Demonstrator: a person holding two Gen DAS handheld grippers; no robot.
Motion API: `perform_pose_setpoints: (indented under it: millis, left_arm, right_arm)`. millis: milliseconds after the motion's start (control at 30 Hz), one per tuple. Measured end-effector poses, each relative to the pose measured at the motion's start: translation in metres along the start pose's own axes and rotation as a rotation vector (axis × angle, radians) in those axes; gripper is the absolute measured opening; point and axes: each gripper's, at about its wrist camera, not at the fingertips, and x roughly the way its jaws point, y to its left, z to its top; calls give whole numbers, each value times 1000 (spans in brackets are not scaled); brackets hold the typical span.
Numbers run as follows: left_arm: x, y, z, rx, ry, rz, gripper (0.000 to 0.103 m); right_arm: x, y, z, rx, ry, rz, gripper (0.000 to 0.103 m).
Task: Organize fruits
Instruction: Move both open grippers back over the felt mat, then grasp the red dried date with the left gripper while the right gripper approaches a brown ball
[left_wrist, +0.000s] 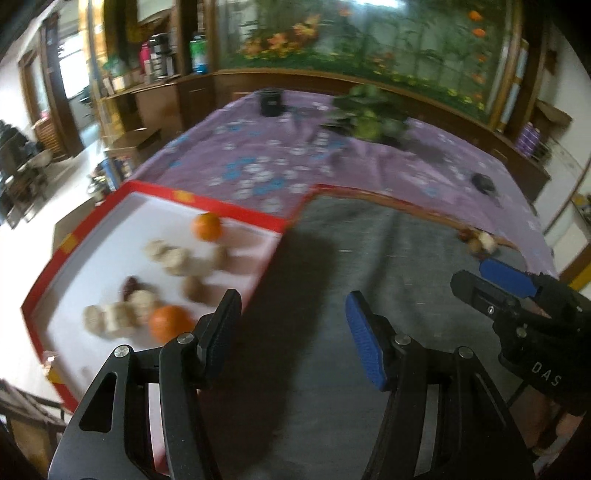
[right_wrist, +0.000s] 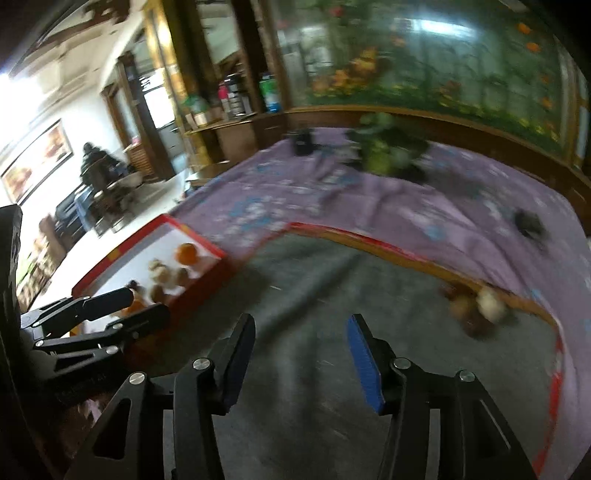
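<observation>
Fruits: two round orange citrus fruits (left_wrist: 207, 226) (left_wrist: 170, 322) lay among pale, blurred round pieces (left_wrist: 173, 258) inside a red-rimmed cardboard box with a white floor (left_wrist: 236, 210), ahead and to the left of the left gripper's fingers.
Stray pieces: a small blurred cluster of pale and dark red-brown fruits (right_wrist: 480, 306) sat at the far rim of a grey-floored tray with a red and orange edge (right_wrist: 388, 251), ahead and to the right of the right gripper's fingers.
Left gripper (left_wrist: 291, 332): its black finger and blue-padded finger stood apart with nothing between them, only the grey floor showing in the gap; the black fingertip overlapped the box's near corner in view.
Right gripper (right_wrist: 301, 354): its fingers were parted and empty above the grey floor, well short of the stray cluster.
Neighbouring tools: each gripper appeared at the edge of the other's wrist view, the right one to the right of the left fingers, the left one to the left of the right fingers, over the box.
Setting: a purple floral tablecloth (left_wrist: 280, 162) lay beyond both fingertips, with a dark cylindrical pot (left_wrist: 271, 101) and a green leafy plant (left_wrist: 369, 118) farther off.
Sharpness: both views were smeared by motion blur.
</observation>
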Motion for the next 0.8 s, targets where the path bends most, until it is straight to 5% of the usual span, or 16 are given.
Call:
perform_pose_setpoints:
  millis: [467,800]
  left_arm:
    - [45,-105,11,136,96,-178,59]
    - [74,-138,35,195,119,-201,59]
  right_arm:
    - [-39,-111,-49,136,26,-168,51]
    - [-18,-132,-36,149,30,-110,51]
